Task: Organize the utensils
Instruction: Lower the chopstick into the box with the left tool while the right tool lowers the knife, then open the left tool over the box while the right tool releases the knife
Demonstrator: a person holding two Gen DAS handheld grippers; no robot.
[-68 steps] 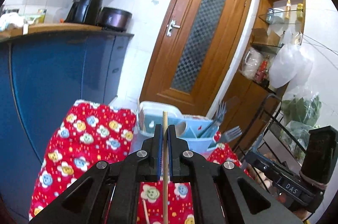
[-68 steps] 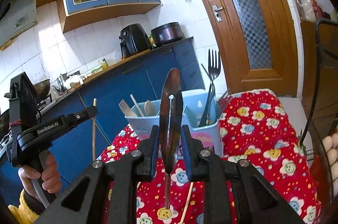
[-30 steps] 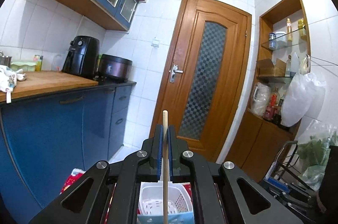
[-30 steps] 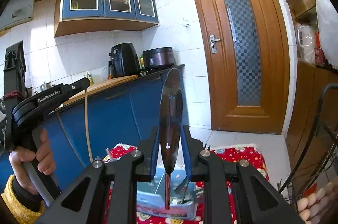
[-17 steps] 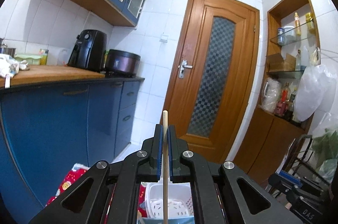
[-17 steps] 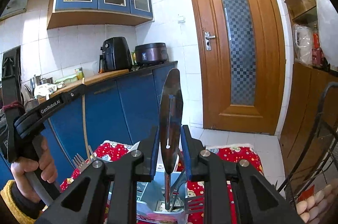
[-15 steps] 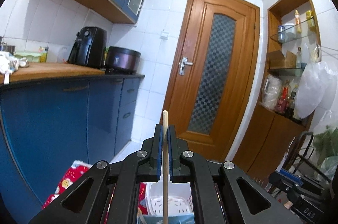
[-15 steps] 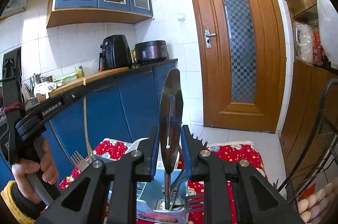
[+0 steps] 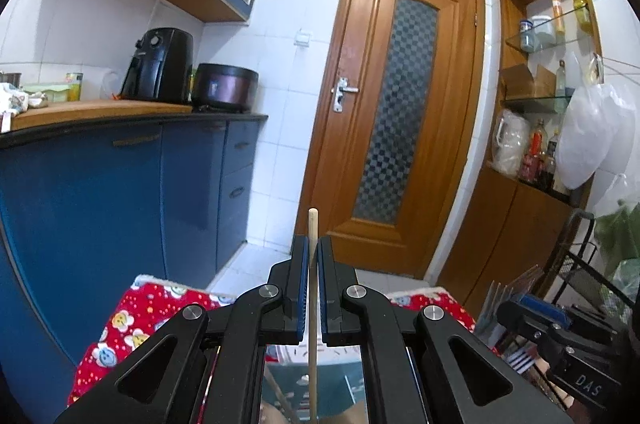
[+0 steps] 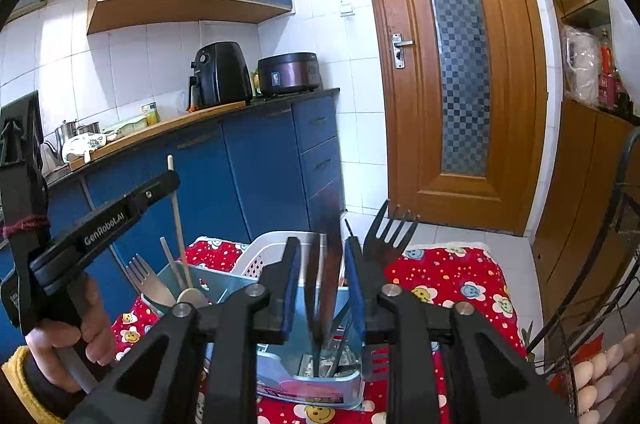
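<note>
Two grippers work one holder (image 10: 304, 382); the left gripper (image 9: 313, 288) clamps a chopstick (image 9: 313, 320). The right gripper (image 10: 322, 288) gapes, its blurred knife (image 10: 329, 264) loose; it could clip the forks (image 10: 388, 236).

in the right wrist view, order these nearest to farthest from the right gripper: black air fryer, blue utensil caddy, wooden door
From the right gripper:
1. Blue utensil caddy, directly below the fingers.
2. Black air fryer, on the counter, upper left.
3. Wooden door, far wall, right.
</note>
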